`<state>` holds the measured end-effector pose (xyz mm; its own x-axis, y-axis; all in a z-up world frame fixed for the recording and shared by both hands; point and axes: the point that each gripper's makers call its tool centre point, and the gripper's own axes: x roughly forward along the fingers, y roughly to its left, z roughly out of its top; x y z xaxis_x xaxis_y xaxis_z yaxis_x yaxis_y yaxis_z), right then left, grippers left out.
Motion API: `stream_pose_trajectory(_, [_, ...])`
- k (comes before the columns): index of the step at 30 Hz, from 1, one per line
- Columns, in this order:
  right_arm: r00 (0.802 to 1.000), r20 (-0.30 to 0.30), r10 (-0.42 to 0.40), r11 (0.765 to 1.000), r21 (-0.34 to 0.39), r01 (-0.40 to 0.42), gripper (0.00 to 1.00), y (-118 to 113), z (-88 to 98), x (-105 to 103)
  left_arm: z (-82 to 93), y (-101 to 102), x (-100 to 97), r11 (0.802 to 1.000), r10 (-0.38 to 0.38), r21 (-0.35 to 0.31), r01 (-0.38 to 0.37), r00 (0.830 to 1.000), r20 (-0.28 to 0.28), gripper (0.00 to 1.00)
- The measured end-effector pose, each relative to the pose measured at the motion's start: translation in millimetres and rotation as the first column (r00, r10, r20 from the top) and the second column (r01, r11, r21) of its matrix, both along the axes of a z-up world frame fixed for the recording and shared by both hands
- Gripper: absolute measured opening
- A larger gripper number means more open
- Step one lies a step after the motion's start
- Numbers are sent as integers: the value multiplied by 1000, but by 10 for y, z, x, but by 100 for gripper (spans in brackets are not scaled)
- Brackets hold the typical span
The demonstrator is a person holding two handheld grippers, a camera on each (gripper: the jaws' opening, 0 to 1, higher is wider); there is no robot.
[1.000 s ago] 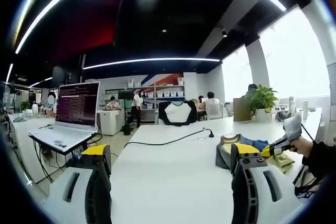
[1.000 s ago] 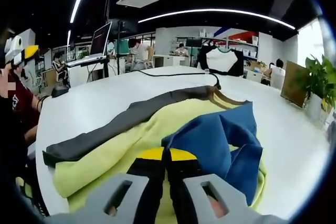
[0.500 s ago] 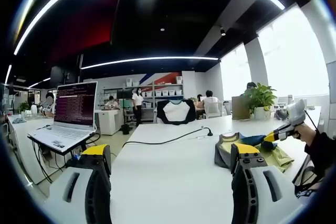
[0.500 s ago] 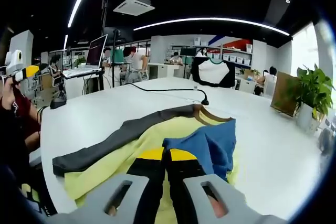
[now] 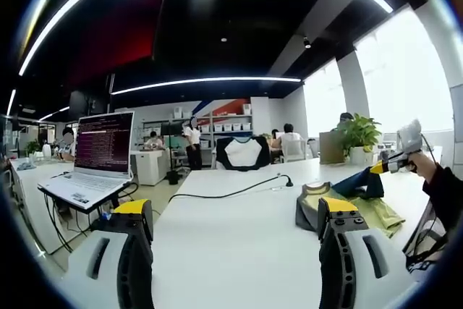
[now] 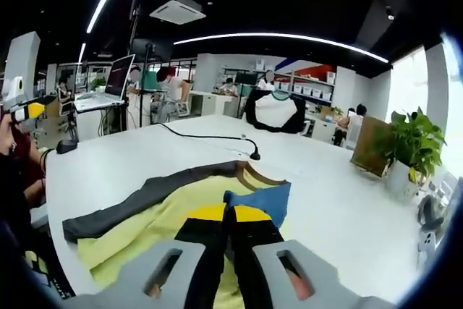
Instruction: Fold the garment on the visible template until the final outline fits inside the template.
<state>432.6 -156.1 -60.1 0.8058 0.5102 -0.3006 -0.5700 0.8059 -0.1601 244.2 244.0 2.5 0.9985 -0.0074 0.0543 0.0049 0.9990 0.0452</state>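
Soft yellow garment (image 6: pixel 155 226) with grey sleeve (image 6: pixel 137 200) and blue panel (image 6: pixel 262 202), rumpled on glossy white surface (image 6: pixel 340 208), lower centre. Right claw (image 6: pixel 230 231) pressed together, pinching the garment's fabric. Left claw (image 5: pixel 235 233) spread, empty.

From low over the table (image 5: pixel 239 244), the left gripper view is being aimed across it; the garment (image 5: pixel 380 211) at 3 o'clock is being viewed closely by the right gripper view (image 6: pixel 166 204).

Grey claw (image 5: pixel 235 251) bodies, black inner faces, yellow tips, dark sleeve (image 5: pixel 443 197)
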Motion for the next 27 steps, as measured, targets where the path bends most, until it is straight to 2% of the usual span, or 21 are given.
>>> stream_pose_trajectory(12, [997,32,-71,996,-52,72,0,-394,245,138,-5,13,-2,1000,5,-1,-5,1000,-3,100])
stream_pose_trajectory(22, [989,48,-143,987,-63,146,0,-760,352,232,-18,15,8,1000,3,-3,-3,1000,-11,100])
stream_pose_trajectory(27, [981,43,-191,977,-87,194,0,-1002,335,283,-23,29,11,1000,6,-4,-6,1000,-12,100])
